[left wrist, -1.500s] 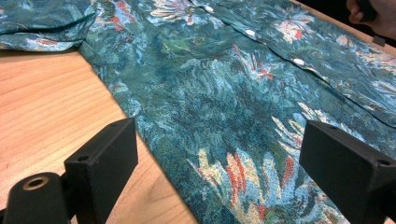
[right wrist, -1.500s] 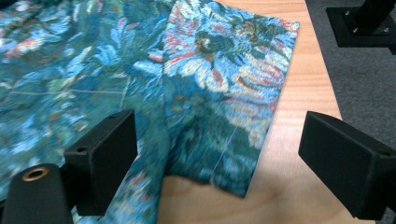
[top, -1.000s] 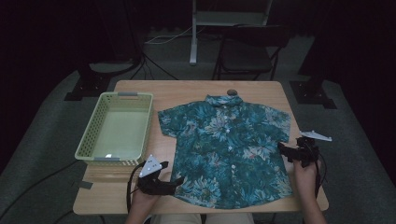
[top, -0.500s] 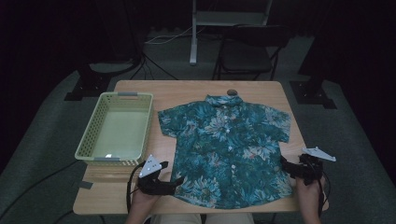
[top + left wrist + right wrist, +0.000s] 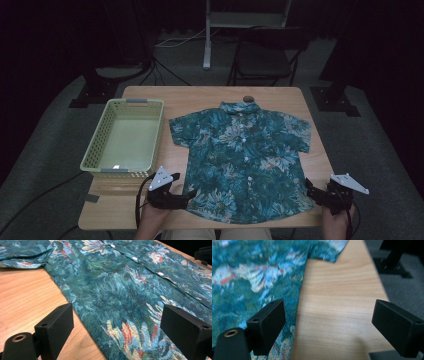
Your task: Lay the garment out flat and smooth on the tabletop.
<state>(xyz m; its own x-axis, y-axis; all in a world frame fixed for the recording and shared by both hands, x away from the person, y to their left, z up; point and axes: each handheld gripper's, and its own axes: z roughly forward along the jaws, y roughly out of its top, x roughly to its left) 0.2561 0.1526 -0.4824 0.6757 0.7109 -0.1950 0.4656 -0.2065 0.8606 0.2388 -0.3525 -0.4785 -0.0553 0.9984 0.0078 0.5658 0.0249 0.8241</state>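
Empty green basket (image 5: 125,137) at table's (image 5: 200,97) left; floral shirt (image 5: 242,155) spread flat, buttoned, at centre. Left gripper (image 5: 186,196) wide open at shirt's lower left hem, right gripper (image 5: 311,189) wide open just beside lower right hem, both empty. Seemingly poised before a first grasp, perhaps for folding; next, closing each on a bottom corner.

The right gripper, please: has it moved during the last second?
Yes. The right gripper has drawn back toward the person, from over the shirt's right hem to beyond the table's near right corner.

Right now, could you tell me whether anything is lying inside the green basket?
No, the green basket beside the shirt shows just its bare floor.
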